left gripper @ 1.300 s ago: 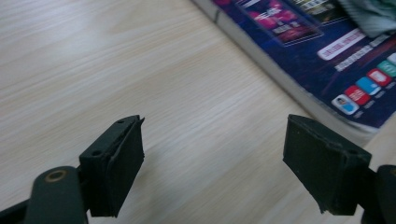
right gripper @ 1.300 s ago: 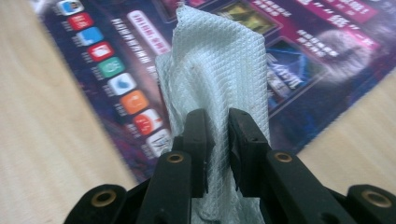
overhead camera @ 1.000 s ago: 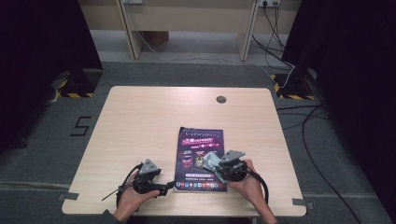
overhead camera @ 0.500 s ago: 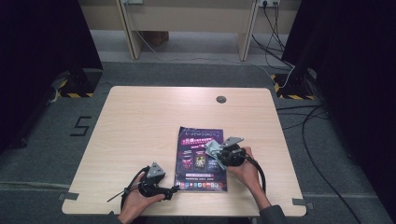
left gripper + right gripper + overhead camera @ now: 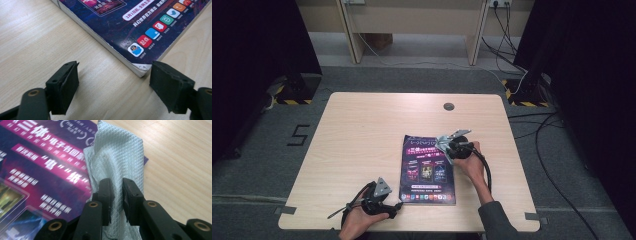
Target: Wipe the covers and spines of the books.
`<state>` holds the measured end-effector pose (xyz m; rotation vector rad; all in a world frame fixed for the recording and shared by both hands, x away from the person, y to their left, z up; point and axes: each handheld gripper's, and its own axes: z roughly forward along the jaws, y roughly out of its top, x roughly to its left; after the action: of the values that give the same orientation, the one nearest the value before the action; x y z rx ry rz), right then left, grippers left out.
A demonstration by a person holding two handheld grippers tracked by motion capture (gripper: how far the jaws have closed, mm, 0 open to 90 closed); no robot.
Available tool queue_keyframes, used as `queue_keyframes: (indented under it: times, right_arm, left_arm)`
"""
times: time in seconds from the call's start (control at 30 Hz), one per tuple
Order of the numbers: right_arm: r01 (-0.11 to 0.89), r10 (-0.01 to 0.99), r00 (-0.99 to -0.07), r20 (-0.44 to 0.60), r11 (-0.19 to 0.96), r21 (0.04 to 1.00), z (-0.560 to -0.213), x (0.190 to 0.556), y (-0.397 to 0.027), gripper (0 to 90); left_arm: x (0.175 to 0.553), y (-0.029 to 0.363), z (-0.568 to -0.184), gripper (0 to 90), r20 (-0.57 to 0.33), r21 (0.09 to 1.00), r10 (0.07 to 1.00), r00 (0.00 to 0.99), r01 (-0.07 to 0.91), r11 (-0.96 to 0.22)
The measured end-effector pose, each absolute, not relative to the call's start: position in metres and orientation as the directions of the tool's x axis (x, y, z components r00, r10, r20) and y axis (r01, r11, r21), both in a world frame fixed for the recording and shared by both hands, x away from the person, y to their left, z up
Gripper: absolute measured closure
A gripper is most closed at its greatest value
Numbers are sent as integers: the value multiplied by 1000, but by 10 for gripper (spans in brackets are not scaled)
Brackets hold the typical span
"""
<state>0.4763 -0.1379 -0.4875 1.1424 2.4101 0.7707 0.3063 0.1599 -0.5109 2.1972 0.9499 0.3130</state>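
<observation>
At the near left edge of the table (image 5: 342, 145), the left gripper (image 5: 113, 77) has its jaws apart, just closing a little with nothing between them, and the book's (image 5: 427, 170) worn near corner lies just ahead, its far end cut off there. Further right, the right gripper (image 5: 116, 195) is clamped on a grey cloth (image 5: 117, 157), which covers part of the book's purple cover. The pale wooden table stands on grey carpet between dark curtains.

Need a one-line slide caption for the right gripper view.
Right claw shut on a grey cloth, held over the magazine cover on the wooden table.
</observation>
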Motion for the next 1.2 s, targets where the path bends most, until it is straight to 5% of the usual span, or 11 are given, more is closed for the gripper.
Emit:
queue_keyframes:
  times: [0.17, 0.5, 1.03, 1.2]
  right_arm:
    - [607, 800, -592, -97, 522, 599, -486, 488, -138, 779]
    - [621, 809, -569, -145, 539, 569, -484, 512, -126, 782]
    - [531, 719, -687, -102, 594, 604, -487, 497, -79, 774]
    - [554, 744, -660, -103, 574, 603, -487, 502, -83, 786]
  left_arm:
    - [311, 165, -499, 256, -102, 752, 728, 678, 532, -389]
    - [315, 156, -508, 260, -82, 720, 732, 676, 548, -425]
    - [313, 157, -511, 282, -94, 727, 739, 667, 553, -407]
    - [312, 156, -511, 285, -96, 729, 740, 666, 553, -404]
